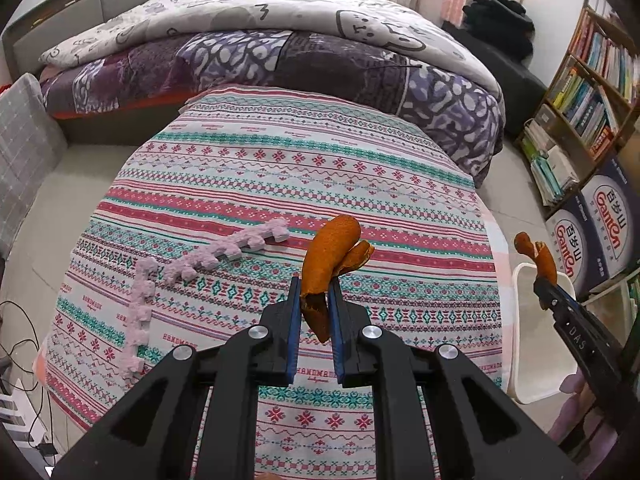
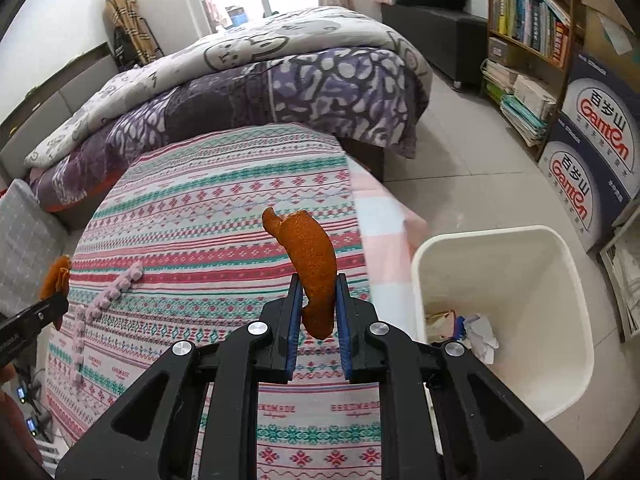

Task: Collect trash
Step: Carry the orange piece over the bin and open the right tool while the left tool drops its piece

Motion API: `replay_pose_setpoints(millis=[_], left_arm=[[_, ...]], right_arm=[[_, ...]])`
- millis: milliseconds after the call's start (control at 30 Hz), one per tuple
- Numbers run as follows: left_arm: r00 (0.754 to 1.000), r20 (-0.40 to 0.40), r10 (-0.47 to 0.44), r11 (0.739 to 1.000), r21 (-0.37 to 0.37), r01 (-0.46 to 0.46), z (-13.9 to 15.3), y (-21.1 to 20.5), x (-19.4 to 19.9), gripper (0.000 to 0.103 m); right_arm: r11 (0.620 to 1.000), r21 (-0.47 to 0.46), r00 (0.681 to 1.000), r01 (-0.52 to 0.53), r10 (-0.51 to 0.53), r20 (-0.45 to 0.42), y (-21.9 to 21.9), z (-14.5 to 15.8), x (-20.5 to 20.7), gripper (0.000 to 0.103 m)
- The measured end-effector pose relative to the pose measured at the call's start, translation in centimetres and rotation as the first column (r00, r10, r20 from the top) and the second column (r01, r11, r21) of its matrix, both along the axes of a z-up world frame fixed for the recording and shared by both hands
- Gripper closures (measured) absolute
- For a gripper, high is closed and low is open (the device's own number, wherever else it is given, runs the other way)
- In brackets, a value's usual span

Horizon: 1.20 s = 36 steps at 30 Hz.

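Observation:
My left gripper (image 1: pixel 314 286) is shut on a piece of orange peel (image 1: pixel 330 252) and holds it above the patterned tablecloth (image 1: pixel 280 168). My right gripper (image 2: pixel 318 284) is shut on a second orange peel (image 2: pixel 312 264), above the table's right edge and left of the white trash bin (image 2: pixel 560 280). The bin holds crumpled paper (image 2: pixel 480 332). In the left wrist view the right gripper (image 1: pixel 540 284) with its peel (image 1: pixel 538 254) is over the bin's rim (image 1: pixel 524 320). The left gripper (image 2: pixel 54 300) and its peel (image 2: pixel 56 274) show at the far left of the right wrist view.
Pink foam strips (image 1: pixel 208 258) lie on the tablecloth at the left. A bed with quilts (image 1: pixel 280 40) stands behind the table. A bookshelf (image 2: pixel 528 20) and Ganten boxes (image 2: pixel 596 152) line the right wall. Cables (image 1: pixel 24 344) lie on the floor at left.

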<state>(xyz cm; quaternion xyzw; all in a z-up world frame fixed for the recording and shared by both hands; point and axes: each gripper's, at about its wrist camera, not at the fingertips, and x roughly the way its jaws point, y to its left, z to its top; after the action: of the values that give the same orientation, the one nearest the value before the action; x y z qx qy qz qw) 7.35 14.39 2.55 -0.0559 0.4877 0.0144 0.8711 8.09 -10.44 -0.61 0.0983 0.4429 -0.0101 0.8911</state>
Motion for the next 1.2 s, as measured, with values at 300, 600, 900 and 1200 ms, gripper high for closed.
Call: replay_pose_setpoints(millis=[300,600,900,1200], left_arm=[[0.999,-0.004,-0.038,0.999,0.001,0.038,-0.4,-2.0,0.3,0.090],[0.994,-0.019,-0.103,0.995,0.015,0.103,-1.7,-5.9,0.6,0.090],[0.978,-0.001,-0.211,0.977,0.020,0.211,-2.3,-11.4,0.4,0.090],[0.932,0.044,-0.359,0.932,-0.041,0.360,-1.8,-19.1,-0.8,0.090]], right_arm=[[0.989,0.001,0.989,0.145,-0.145,-0.014,-5.1,-0.5,-0.5,0.088],[0.944,0.027,0.941,0.328,-0.324,-0.100,-12.1,-2.1,-1.4,0.087],[0.901,-0.002,0.898,0.433,-0.431,-0.091,-16.3,-1.8,-3.3,0.047],[0.832,0.017,0.828,0.555,-0.551,-0.102,-20.2,-2.0,-5.2,0.031]])
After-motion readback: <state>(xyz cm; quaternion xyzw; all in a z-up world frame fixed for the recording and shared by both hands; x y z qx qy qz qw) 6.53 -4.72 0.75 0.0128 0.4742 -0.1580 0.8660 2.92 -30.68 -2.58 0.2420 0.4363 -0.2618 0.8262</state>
